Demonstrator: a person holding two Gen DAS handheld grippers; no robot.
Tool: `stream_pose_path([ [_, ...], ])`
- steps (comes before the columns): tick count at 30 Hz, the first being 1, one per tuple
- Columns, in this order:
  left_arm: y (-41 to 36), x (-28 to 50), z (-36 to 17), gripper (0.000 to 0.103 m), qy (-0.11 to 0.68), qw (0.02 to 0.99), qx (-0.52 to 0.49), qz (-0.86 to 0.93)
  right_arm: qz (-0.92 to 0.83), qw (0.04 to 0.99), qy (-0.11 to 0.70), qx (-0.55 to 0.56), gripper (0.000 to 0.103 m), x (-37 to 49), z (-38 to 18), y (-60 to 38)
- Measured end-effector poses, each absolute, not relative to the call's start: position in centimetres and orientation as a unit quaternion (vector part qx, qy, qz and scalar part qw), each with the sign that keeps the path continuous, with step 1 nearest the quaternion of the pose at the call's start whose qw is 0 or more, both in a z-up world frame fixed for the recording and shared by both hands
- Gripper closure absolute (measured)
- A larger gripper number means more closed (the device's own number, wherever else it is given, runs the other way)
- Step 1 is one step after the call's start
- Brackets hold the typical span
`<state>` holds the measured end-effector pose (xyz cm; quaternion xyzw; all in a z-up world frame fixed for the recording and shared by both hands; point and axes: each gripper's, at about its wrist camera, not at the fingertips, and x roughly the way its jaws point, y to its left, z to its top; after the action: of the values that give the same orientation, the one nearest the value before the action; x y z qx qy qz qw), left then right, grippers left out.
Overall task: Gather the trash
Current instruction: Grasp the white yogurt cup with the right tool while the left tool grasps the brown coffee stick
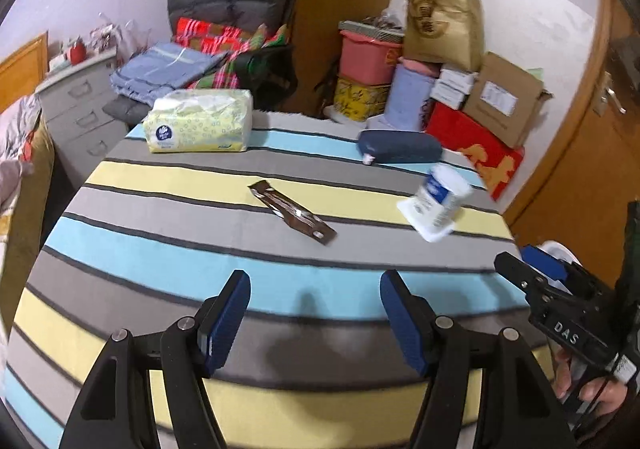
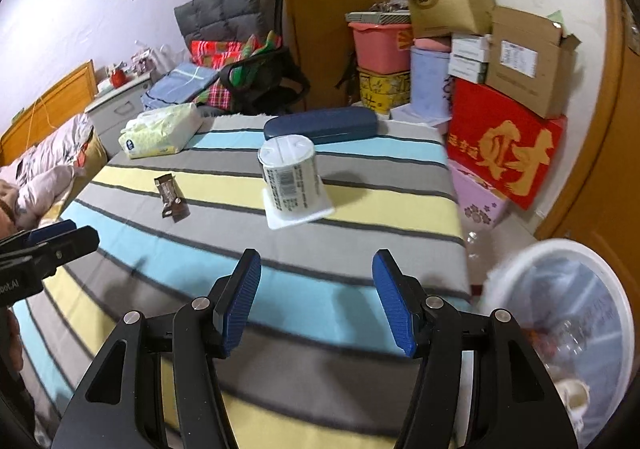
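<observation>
A brown snack wrapper (image 1: 291, 212) lies flat on the striped tablecloth (image 1: 160, 249), ahead of my open, empty left gripper (image 1: 315, 301). An upturned white yogurt cup (image 1: 438, 203) stands to its right. In the right wrist view the cup (image 2: 291, 181) stands straight ahead of my open, empty right gripper (image 2: 317, 289), with the wrapper (image 2: 171, 196) to the left. A white trash bin (image 2: 568, 321) with a clear liner and some trash inside stands on the floor at the right, beside the table.
A tissue pack (image 1: 200, 121) and a dark blue glasses case (image 1: 400, 147) lie at the table's far side. Stacked boxes (image 2: 504, 137), a chair with clothes (image 1: 236, 37) and a drawer unit (image 1: 80, 105) stand behind. The right gripper shows in the left wrist view (image 1: 532, 269).
</observation>
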<state>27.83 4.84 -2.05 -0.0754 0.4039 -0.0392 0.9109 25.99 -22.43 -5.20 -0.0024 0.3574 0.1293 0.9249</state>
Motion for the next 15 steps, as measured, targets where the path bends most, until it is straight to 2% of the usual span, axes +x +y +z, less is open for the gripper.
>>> stream_pose_path([
  [15, 6.3, 36.9, -6.5, 0.036, 0.446, 0.888, -0.113, -0.025, 0.152, 0.918, 0.365, -0.030, 0.043, 30.2, -6.0, -20.6],
])
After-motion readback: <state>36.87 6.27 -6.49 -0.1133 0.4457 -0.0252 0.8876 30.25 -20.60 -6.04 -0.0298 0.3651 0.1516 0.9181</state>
